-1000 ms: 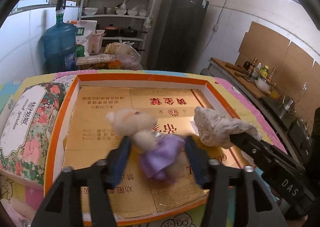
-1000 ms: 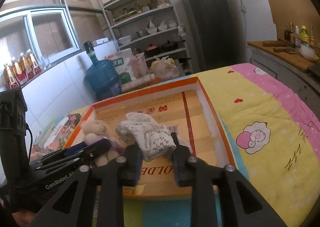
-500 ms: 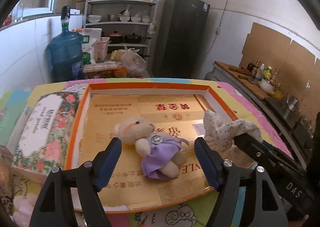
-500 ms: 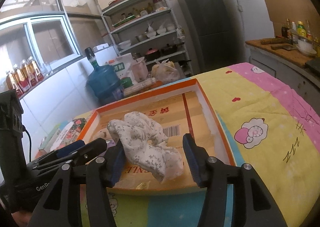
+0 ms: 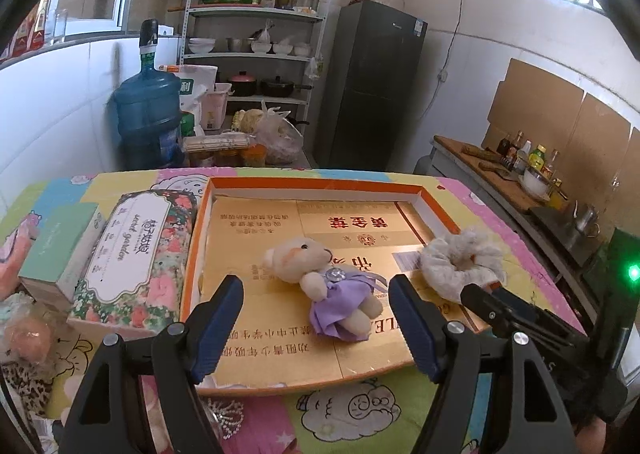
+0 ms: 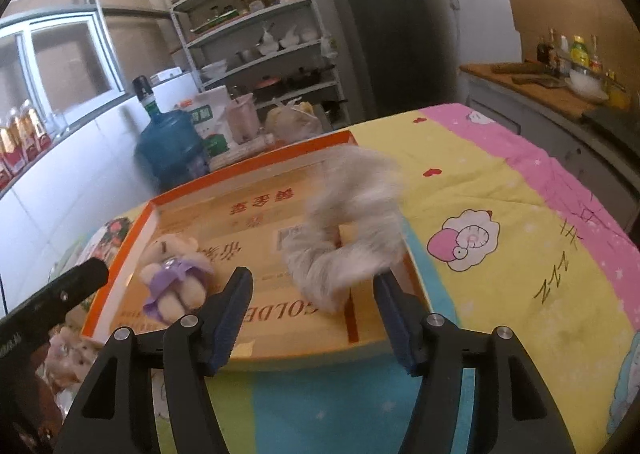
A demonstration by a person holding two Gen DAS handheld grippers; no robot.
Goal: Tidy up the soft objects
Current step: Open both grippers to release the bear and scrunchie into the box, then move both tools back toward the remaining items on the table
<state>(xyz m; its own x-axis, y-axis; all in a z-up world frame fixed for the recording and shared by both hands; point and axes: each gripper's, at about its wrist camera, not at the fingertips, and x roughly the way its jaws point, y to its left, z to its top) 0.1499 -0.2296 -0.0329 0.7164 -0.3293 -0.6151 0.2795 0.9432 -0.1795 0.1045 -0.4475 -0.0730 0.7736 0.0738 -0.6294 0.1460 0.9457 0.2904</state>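
Opening now: right gripper [image 6: 312, 318], jaws spreading, with the near edge of the blurred fabric scrunchie [image 6: 348, 238] between the pads but not pressed by them. Scrunchie sits in the right part of the orange-rimmed tray [image 5: 320, 183], looped, near the right rim. Left gripper [image 5: 316, 328] is released, jaws wide, nothing clamped; the teddy bear [image 5: 328, 286] in its purple dress lies beyond the tips on the tray's gold cardboard floor, roughly centre, head toward the far left. Bear and scrunchie are apart, both inside the tray. Floral tissue box [image 5: 132, 258] lies just beside the tray's left rim on the cartoon tablecloth [image 6: 500, 213]. More soft items are piled at the table's left edge, too blurred to tell.
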